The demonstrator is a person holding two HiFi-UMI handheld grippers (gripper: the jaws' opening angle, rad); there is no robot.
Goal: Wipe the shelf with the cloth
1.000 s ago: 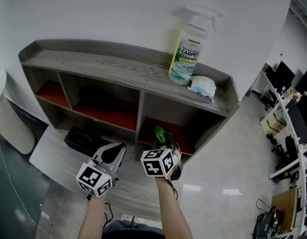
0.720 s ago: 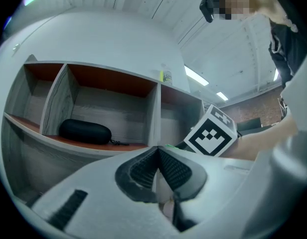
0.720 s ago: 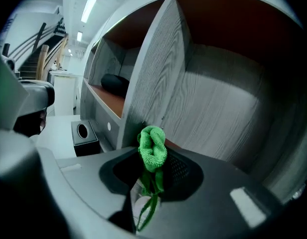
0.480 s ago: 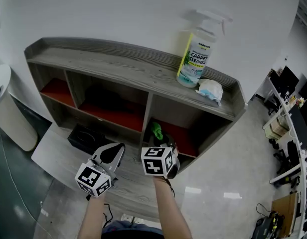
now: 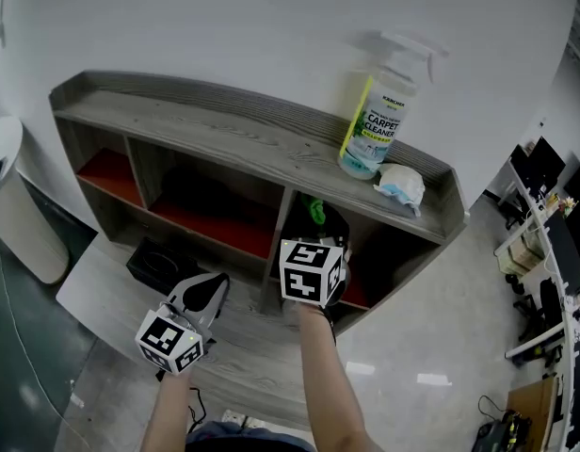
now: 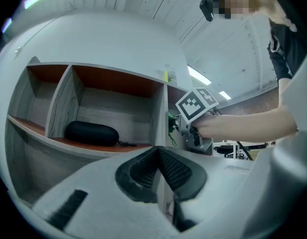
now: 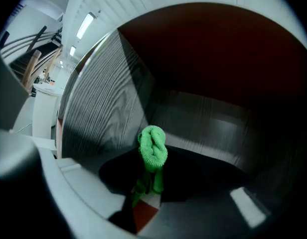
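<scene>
The grey wooden shelf unit (image 5: 224, 130) has red-lined compartments. My right gripper (image 5: 314, 222) is shut on a bunched green cloth (image 5: 315, 209) and is raised to the mouth of the right compartment. In the right gripper view the green cloth (image 7: 152, 148) sticks out past the jaws of the right gripper (image 7: 148, 185), inside the dark compartment and apart from its grey side wall (image 7: 103, 98). My left gripper (image 5: 208, 293) hangs lower left in front of the shelf, and in its own view the left gripper (image 6: 157, 154) is shut on nothing. The left gripper view also shows the cloth (image 6: 171, 128).
A carpet cleaner spray bottle (image 5: 377, 125) and a crumpled white mask (image 5: 401, 185) stand on the shelf top at the right. A black oval case (image 6: 91, 133) lies in the middle compartment. A white bin (image 5: 12, 205) is at the left, office desks (image 5: 554, 243) at the far right.
My right gripper has risen and moved forward with the green cloth, from in front of the lower right compartment up into its mouth. The left gripper has barely moved.
</scene>
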